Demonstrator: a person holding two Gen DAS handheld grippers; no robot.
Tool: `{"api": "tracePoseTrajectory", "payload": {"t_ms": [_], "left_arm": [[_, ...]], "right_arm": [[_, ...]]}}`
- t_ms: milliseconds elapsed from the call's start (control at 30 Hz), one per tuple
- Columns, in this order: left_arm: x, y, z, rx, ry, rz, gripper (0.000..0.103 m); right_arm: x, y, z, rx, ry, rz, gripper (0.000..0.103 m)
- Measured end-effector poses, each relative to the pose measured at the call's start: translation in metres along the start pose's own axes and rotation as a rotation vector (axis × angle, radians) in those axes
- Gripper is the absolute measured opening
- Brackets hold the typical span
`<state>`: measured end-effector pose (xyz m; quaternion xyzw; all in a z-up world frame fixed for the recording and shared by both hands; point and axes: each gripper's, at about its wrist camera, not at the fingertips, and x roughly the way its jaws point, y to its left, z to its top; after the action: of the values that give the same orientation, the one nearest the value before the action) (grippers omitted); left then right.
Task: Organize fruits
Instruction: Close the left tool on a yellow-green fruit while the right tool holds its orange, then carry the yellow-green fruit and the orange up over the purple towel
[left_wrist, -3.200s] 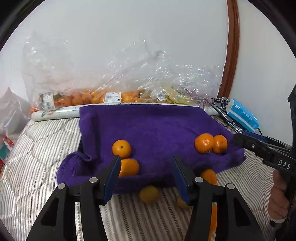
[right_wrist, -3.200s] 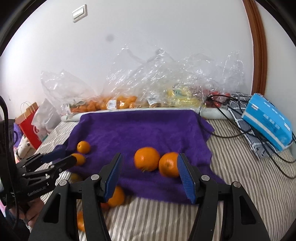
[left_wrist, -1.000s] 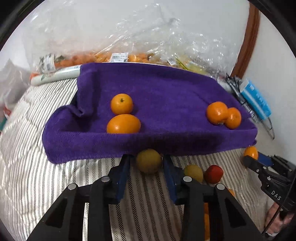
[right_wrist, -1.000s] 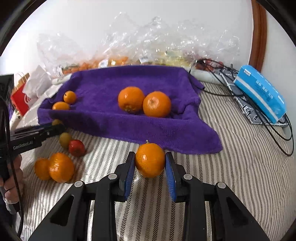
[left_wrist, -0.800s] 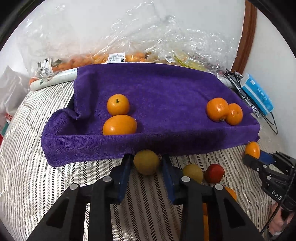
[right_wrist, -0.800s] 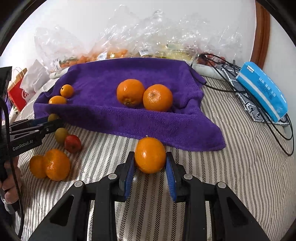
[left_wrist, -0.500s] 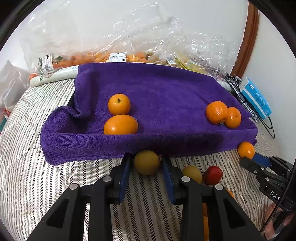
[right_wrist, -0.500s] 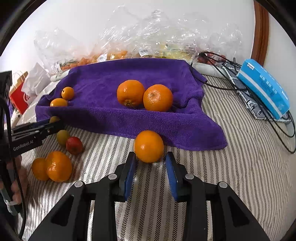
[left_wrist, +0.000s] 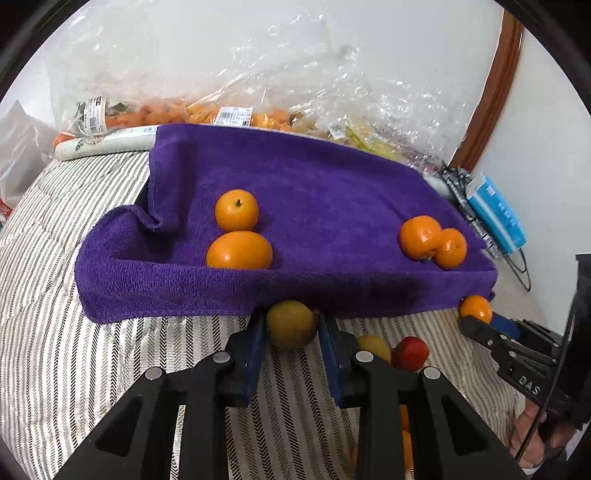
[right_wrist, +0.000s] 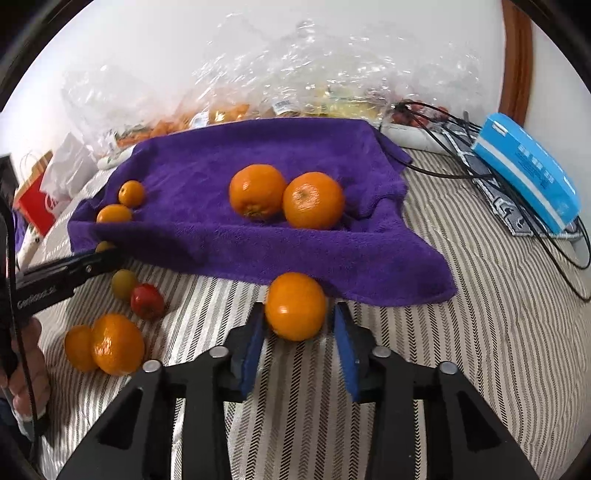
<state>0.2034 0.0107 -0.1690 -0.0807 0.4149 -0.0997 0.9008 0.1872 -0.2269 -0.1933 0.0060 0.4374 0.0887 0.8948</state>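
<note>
At the near edge of the purple towel (left_wrist: 332, 206), a yellowish fruit (left_wrist: 291, 324) is clamped by the left gripper (left_wrist: 291, 345), presumably for sorting; an orange (right_wrist: 295, 305) sits between the right gripper (right_wrist: 299, 341)'s parted jaws, seemingly ungripped.

Right claw (right_wrist: 299, 326): jaws parted from a closed grip, orange (right_wrist: 295, 305) released onto the bed between them; left claw (left_wrist: 291, 328): advanced from above the towel and clamped on the yellow-green fruit (left_wrist: 291, 324).
</note>
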Motion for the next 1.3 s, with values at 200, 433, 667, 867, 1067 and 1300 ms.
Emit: {"api": "tracePoseTrajectory", "payload": {"t_ms": [200, 433, 667, 867, 1067, 1300], "left_arm": [[-0.010, 0.000, -0.005, -0.007, -0.031, -0.029, 0.027], [-0.028, 0.006, -0.015, -0.023, -0.056, 0.011, 0.027], [-0.056, 0.016, 0.003, -0.043, -0.111, 0.004, 0.027], [-0.064, 0.012, 0.045, -0.025, -0.174, 0.007, 0.027], [-0.046, 0.009, 0.081, -0.040, -0.193, 0.000, 0.027], [-0.015, 0.020, 0.078, -0.070, -0.190, 0.034, 0.027]], "right_arm": [[-0.009, -0.010, -0.001, 0.052, -0.042, 0.064, 0.032], [-0.026, -0.004, -0.008, 0.069, -0.095, 0.075, 0.032], [-0.052, 0.011, 0.009, 0.024, -0.152, 0.105, 0.032], [-0.065, 0.023, 0.050, -0.002, -0.226, 0.124, 0.032], [-0.055, 0.026, 0.089, -0.008, -0.265, 0.113, 0.032], [-0.021, 0.022, 0.106, 0.018, -0.250, 0.128, 0.032]]}}
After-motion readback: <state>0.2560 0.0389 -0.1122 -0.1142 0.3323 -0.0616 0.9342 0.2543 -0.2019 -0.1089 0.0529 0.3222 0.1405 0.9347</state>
